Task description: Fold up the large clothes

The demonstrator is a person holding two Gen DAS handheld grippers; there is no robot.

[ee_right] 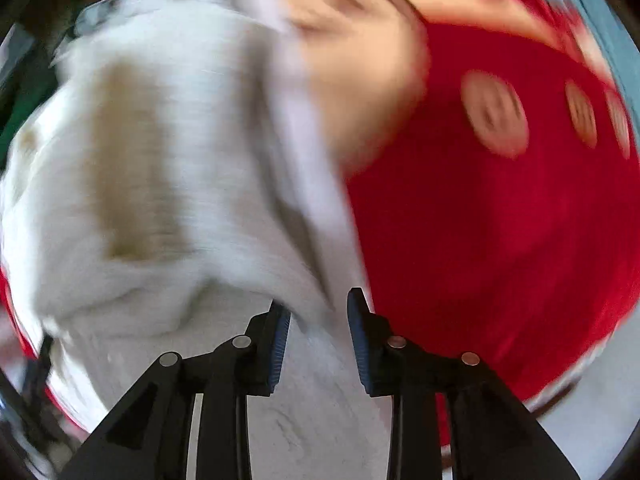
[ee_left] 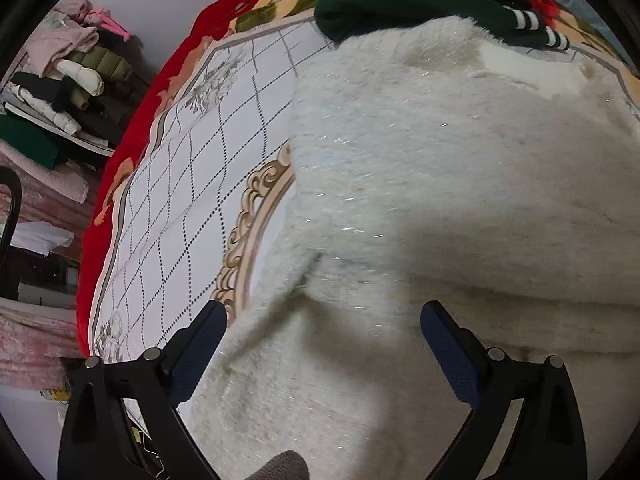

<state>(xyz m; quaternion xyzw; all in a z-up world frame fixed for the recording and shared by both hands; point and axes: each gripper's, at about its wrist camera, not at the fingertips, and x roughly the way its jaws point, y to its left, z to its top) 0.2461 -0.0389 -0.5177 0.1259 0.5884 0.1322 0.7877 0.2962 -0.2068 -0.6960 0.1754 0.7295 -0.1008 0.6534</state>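
A large fluffy white sweater (ee_left: 420, 184) lies spread on a bed with a white patterned cover (ee_left: 192, 184). My left gripper (ee_left: 320, 320) is open wide just above the sweater's near part, with a fold of it between the fingers. In the blurred right wrist view the same white sweater (ee_right: 160, 184) fills the left half. My right gripper (ee_right: 318, 312) has its jaws partly closed around a fold of the sweater's edge; the pads stand a little apart with cloth between them.
A dark green garment with white stripes (ee_left: 420, 12) lies at the far edge beyond the sweater. A red floral blanket (ee_left: 132, 152) (ee_right: 500, 220) borders the bed. Stacked clothes (ee_left: 68, 92) sit on shelves at left.
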